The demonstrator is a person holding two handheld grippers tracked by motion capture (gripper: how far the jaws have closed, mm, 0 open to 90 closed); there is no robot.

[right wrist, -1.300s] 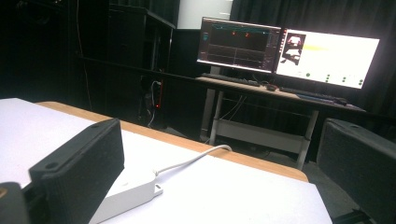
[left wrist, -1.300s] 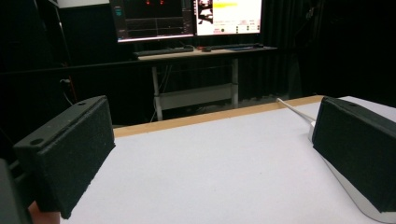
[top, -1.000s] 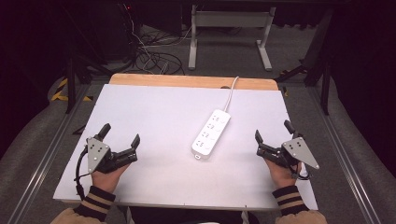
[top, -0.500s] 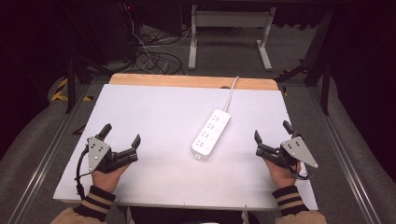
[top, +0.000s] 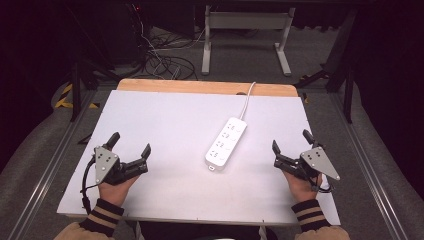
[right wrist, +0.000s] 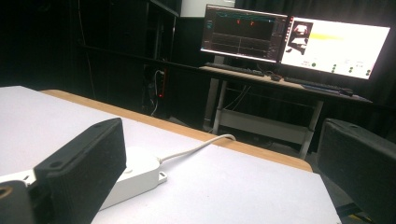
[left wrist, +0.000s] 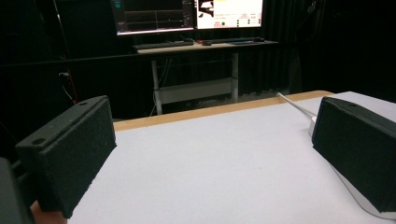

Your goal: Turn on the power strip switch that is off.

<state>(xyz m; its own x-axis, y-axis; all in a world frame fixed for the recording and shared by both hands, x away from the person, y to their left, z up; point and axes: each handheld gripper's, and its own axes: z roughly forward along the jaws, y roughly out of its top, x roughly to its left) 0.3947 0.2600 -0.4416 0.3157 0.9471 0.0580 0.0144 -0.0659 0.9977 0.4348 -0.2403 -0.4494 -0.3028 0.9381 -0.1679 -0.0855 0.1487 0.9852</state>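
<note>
— Lying a little right of the table's middle is the white power strip (top: 226,143), set at a slant, its cable (top: 247,98) running off over the far wooden edge (top: 200,86). Do you see it from where you stand?

— I do. It rests flat on the white table (top: 165,120), nothing on top of it. And the two tools?

— The left gripper (top: 131,154) sits near the front left of the table, held in the person's left hand (top: 116,185). Its jaws stand wide apart with nothing between them but bare tabletop.

— And it is well apart from the strip. In the left gripper view the strip's end (left wrist: 314,126) just peeks past the right-hand jaw.

— The right gripper (top: 290,145) is at the front right, in the right hand (top: 299,186). Its jaws are spread as well, holding nothing.

— That one is nearer the strip, but not touching it. In the right gripper view the strip's near end (right wrist: 135,175) lies just behind the left-hand jaw, and the cable (right wrist: 196,148) curls away toward the wooden edge.

— Beyond the table I see a desk with two lit monitors (right wrist: 294,39) and a keyboard.

— Striped cuffs (top: 106,216) show at both wrists, at the table's front edge.
</note>
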